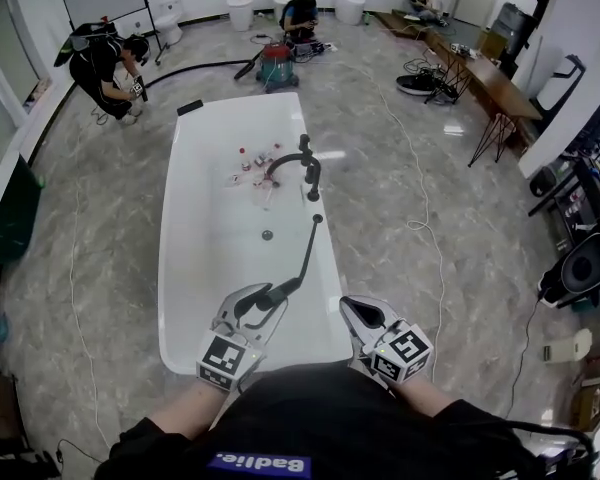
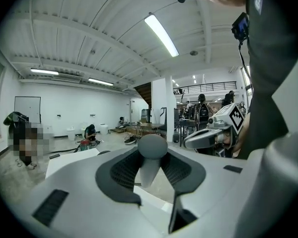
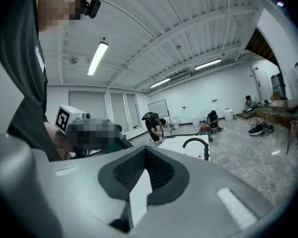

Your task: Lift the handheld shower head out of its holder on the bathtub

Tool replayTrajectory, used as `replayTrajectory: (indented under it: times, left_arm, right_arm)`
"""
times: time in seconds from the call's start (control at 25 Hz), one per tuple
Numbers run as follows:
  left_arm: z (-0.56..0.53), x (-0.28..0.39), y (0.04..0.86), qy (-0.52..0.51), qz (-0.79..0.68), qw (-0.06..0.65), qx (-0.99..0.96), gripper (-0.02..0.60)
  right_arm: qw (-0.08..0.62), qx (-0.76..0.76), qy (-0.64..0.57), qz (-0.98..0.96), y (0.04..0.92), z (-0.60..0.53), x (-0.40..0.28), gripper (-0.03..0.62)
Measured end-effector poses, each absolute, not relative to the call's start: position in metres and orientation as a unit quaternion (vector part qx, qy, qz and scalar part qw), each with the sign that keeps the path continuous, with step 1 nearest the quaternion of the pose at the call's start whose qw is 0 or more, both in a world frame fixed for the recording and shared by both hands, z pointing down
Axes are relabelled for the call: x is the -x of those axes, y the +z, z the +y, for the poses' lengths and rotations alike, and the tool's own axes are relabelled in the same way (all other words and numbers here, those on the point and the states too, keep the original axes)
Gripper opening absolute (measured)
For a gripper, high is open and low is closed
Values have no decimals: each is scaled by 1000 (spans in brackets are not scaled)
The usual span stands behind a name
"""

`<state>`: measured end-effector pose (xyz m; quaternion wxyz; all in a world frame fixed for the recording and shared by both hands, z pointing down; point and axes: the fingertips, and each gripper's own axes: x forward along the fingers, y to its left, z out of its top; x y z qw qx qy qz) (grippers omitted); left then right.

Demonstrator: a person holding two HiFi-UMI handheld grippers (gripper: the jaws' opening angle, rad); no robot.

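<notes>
We are looking down on a white bathtub (image 1: 195,268) that runs up the middle of the frame on a grey marbled floor (image 1: 410,168). Our left claw (image 1: 252,303) sits in the lower centre of the head view, over the near end of the tub. It is clamped on the handheld shower head (image 1: 285,288), and the left gripper view shows the rounded grey end of the shower head standing up between the two jaws, with a dark ribbed pad on either side of its stem. The shower head is well apart from the black faucet (image 1: 308,166) on the tub's right rim and is joined to that rim only by its dark hose (image 1: 310,250), which curves up the frame from the handle. Our right claw (image 1: 360,314) hovers just right of the left one, beside the tub's near right corner. Its jaws are together at the tips with nothing between them. Inside the tub, a drain (image 1: 267,235) lies near the middle and a few small bottles (image 1: 252,160) lie by the faucet. In the upper part of the frame a red vacuum (image 1: 276,66) stands beyond the tub's far end. One person (image 1: 108,66) bends over at the upper left, and another (image 1: 300,13) crouches at the top centre.
</notes>
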<state>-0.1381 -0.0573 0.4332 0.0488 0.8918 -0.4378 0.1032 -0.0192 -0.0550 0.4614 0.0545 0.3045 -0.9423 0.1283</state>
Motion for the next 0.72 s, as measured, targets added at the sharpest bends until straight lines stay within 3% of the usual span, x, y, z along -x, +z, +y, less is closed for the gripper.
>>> replayTrajectory:
  times: [0.72]
  left_arm:
    - [-29, 100, 422, 80, -408, 41, -909, 138]
  right_arm:
    - [70, -278, 114, -951, 463, -42, 32, -8]
